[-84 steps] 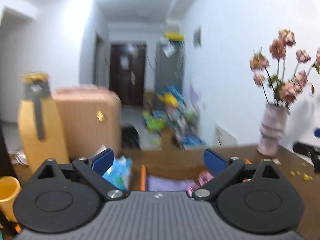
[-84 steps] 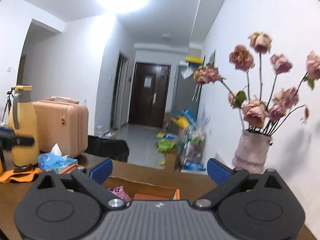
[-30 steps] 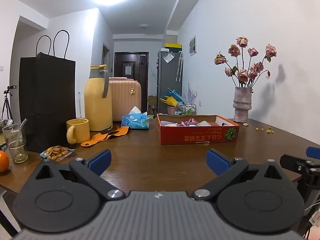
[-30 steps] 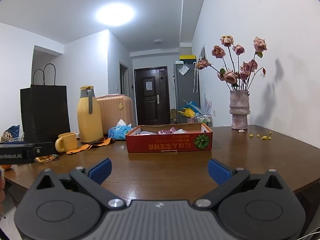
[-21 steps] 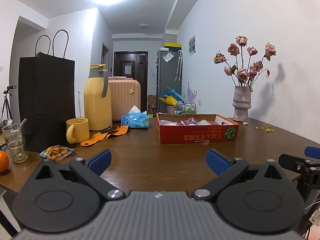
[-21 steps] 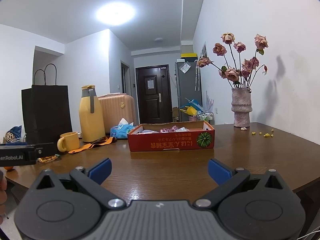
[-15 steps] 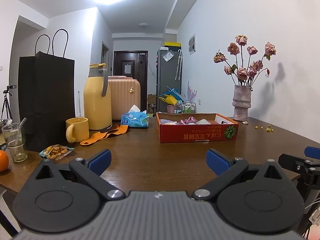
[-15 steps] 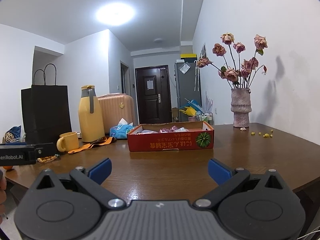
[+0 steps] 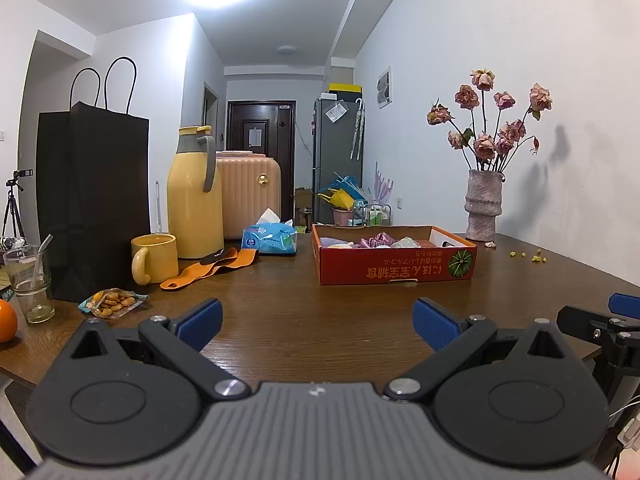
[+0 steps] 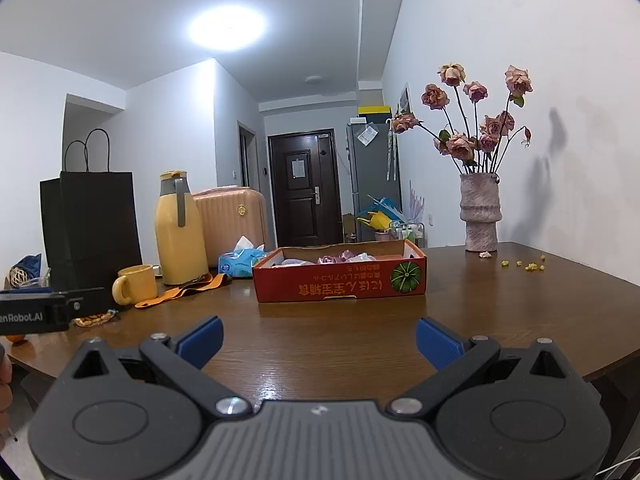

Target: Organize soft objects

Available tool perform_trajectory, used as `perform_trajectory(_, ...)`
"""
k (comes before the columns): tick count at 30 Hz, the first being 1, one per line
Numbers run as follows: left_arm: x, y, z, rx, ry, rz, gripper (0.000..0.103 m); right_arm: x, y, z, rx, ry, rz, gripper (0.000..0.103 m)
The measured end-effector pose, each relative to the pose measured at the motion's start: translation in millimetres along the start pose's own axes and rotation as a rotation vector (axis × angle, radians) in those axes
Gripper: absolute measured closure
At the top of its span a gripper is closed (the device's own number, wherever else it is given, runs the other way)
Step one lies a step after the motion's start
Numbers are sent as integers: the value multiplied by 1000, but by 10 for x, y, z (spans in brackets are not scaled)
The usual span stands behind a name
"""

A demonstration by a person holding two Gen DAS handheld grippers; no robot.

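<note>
Holding my left tongs (image 9: 316,318) spread wide, empty | right tongs (image 10: 319,338) likewise agape, touching nothing | soft fabric items (image 9: 376,239) bunched inside red cardboard box (image 9: 394,272) mid-table (image 9: 300,316), glossy dark wood.

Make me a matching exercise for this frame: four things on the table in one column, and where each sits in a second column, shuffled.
Things
1. yellow ceramic mug
2. blue tissue pack
3. grey textured vase of dried roses
4. clear glass with a straw

Places
A. far right of the table, near the white wall
B. at the table's left edge, beside an orange fruit
C. in front of the tall yellow thermos jug
D. between the thermos jug and the red cardboard box

Pairs: 1-C, 2-D, 3-A, 4-B
</note>
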State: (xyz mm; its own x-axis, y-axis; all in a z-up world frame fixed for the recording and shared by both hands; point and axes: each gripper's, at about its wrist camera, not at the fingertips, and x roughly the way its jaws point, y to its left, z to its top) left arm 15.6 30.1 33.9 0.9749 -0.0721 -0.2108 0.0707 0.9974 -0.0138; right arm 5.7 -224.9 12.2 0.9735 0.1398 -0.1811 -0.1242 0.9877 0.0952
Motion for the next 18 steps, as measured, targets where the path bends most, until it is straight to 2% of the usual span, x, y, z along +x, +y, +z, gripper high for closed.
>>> perform_trajectory(18,0,8,-10,1,2,-3,0,18,-12,-13,5,9,-7,0)
